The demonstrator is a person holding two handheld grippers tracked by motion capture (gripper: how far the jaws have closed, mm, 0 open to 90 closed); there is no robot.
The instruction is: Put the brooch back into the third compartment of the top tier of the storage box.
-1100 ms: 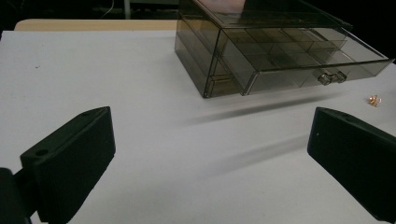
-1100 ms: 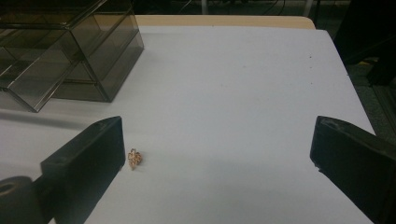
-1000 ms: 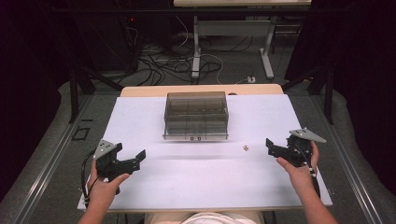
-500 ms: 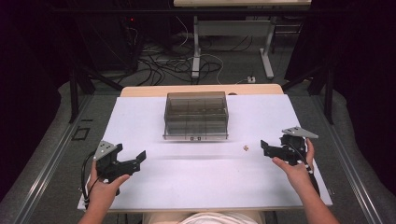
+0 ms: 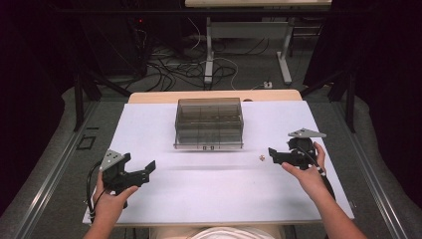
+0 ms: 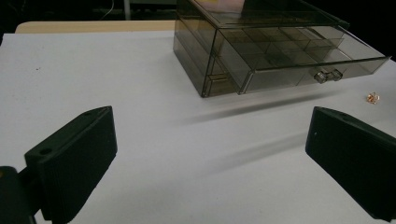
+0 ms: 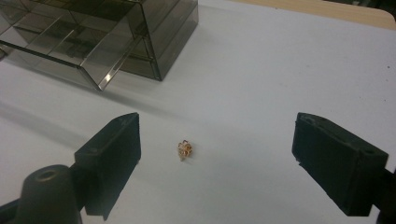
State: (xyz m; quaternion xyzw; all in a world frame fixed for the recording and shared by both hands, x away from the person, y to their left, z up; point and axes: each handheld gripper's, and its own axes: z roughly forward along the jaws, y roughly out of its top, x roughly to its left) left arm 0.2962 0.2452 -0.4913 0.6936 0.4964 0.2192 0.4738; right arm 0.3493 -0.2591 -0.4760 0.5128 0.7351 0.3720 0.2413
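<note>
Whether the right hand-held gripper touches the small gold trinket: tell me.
Apart. In the right gripper view the small gold trinket lies on the white table between the open jaws of the right hand-held gripper, bare table either side.

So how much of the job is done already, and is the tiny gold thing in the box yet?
Done: one drawer of the smoky clear box stands pulled out. In hand: the right gripper has closed in on the tiny gold piece, its jaws just narrowing but not touching it. The left gripper waits open. Left: pick the piece off the white table, probably drop it in the drawer.
</note>
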